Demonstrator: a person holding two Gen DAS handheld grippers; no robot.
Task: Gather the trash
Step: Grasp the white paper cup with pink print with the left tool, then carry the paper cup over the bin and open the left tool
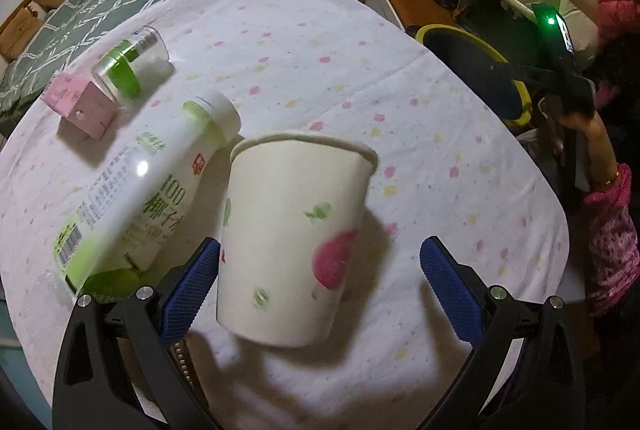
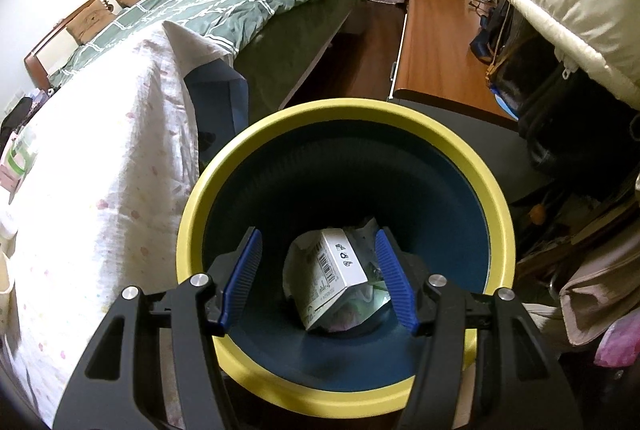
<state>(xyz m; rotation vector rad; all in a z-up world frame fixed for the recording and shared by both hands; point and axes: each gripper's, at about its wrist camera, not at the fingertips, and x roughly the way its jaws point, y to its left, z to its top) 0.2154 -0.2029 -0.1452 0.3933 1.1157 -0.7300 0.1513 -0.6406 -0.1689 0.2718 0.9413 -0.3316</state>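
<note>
A white paper cup (image 1: 292,230) with pink and green prints stands on the dotted tablecloth (image 1: 320,50). My left gripper (image 1: 320,244) is open around it: the left pad is next to the cup's wall and the right pad stands well clear. Beside the cup lies a white and green plastic bottle (image 1: 136,198). Behind that are a clear jar with a green label (image 1: 128,66) and a pink carton (image 1: 82,102). My right gripper (image 2: 319,234) hangs open over the yellow-rimmed bin (image 2: 344,108). A white box (image 2: 340,270) lies on crumpled wrappers at the bin's bottom.
The bin (image 1: 440,30) stands off the table's right edge, with a person's hand (image 1: 592,134) and pink sleeve near it. A bed with a green cover (image 2: 248,2) lies behind the table. A wooden desk (image 2: 436,42) and piled clothes fill the right side.
</note>
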